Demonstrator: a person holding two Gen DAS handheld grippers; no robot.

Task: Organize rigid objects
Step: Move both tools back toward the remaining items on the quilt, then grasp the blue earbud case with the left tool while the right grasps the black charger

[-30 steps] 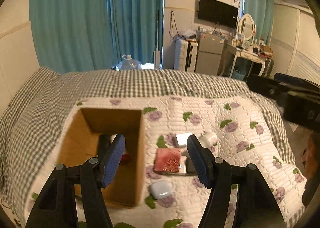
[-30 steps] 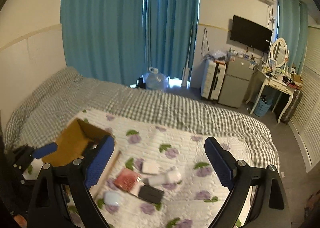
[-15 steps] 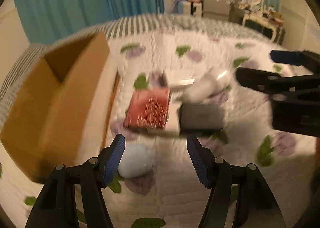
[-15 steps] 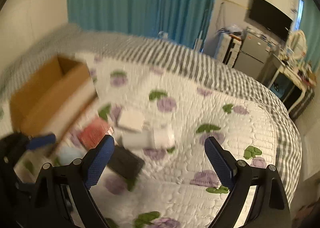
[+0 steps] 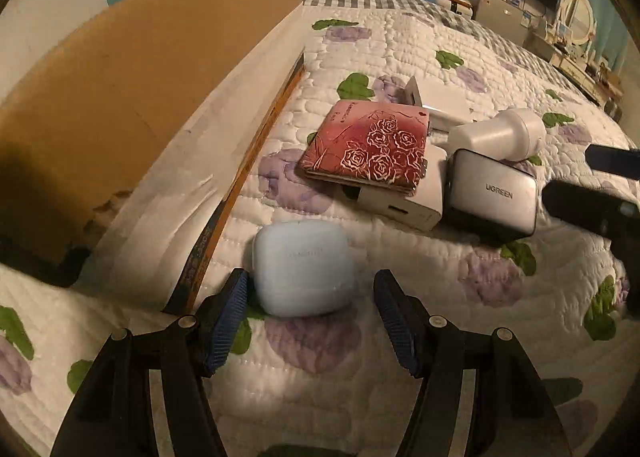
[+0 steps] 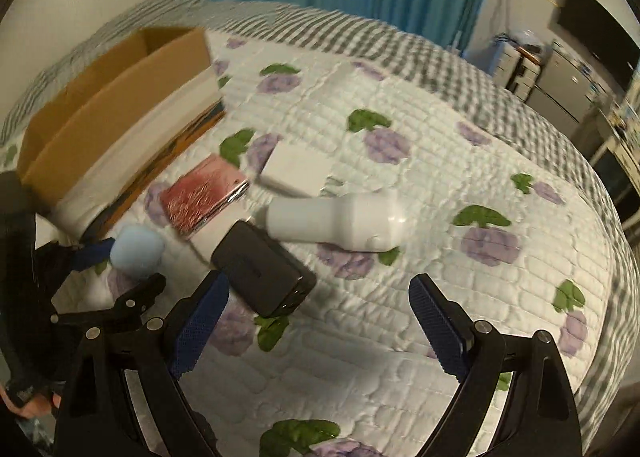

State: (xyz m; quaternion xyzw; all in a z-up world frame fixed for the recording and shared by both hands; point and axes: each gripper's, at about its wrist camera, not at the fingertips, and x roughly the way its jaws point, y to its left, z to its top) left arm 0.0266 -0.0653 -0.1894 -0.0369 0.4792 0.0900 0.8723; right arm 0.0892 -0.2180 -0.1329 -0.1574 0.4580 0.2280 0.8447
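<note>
Left wrist view: the left gripper (image 5: 310,313) is held wide apart and empty, low over the quilt (image 5: 400,337), its fingertips flanking the near end of a pale blue earbud case (image 5: 302,267) at 12 o'clock, apparently lined up for a grasp. Beyond, at 1 o'clock, a rose-patterned wallet (image 5: 370,147) is seen lying partly over a white charger (image 5: 404,199), with a grey UGREEN charger (image 5: 494,193) and a white bottle-shaped device (image 5: 500,133) touching alongside. At 10 o'clock a cardboard box (image 5: 132,69) stands just beside the cluster, presumably as the destination; its contents are hidden. The right gripper (image 6: 316,313) is likewise held apart, empty, near the grey charger.
</note>
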